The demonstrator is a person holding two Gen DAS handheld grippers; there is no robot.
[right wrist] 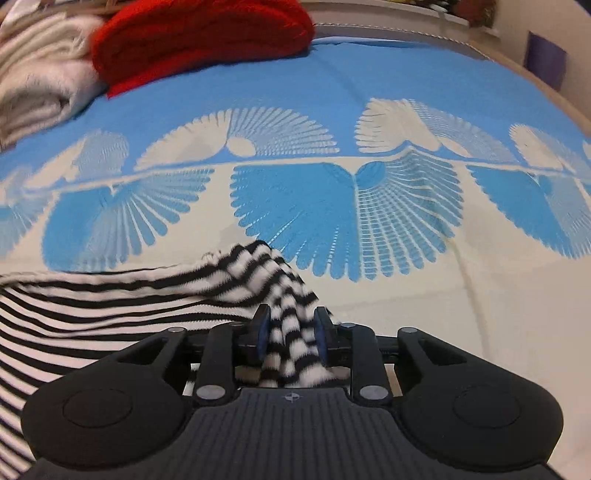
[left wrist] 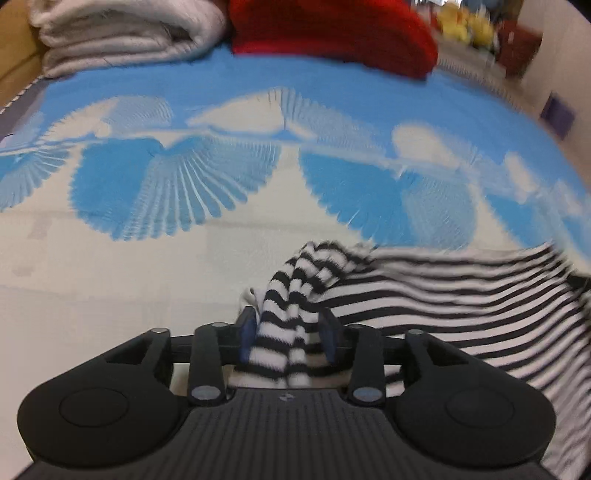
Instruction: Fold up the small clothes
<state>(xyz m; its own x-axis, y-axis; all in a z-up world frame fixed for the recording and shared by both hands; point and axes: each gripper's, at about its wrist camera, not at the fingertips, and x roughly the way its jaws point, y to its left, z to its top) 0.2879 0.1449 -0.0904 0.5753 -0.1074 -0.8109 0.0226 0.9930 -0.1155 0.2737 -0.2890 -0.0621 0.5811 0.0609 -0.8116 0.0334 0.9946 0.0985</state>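
Note:
A black-and-white striped garment (left wrist: 461, 295) lies on the bedspread and runs off to the right in the left wrist view. A bunched corner of it rises between the fingers of my left gripper (left wrist: 288, 317). The jaws stand apart and the cloth hangs loosely between the blue pads. In the right wrist view the same striped garment (right wrist: 92, 306) spreads to the left. Another bunched corner of it sits between the fingers of my right gripper (right wrist: 291, 317), whose pads also stand apart around the cloth without squeezing it.
A blue and cream patterned bedspread (left wrist: 147, 277) covers the surface. At the back lie a folded white blanket (left wrist: 122, 33) and a folded red knit (left wrist: 332, 33), also seen as the white blanket (right wrist: 37, 81) and red knit (right wrist: 199, 37). Yellow items (left wrist: 465, 26) sit at the far right.

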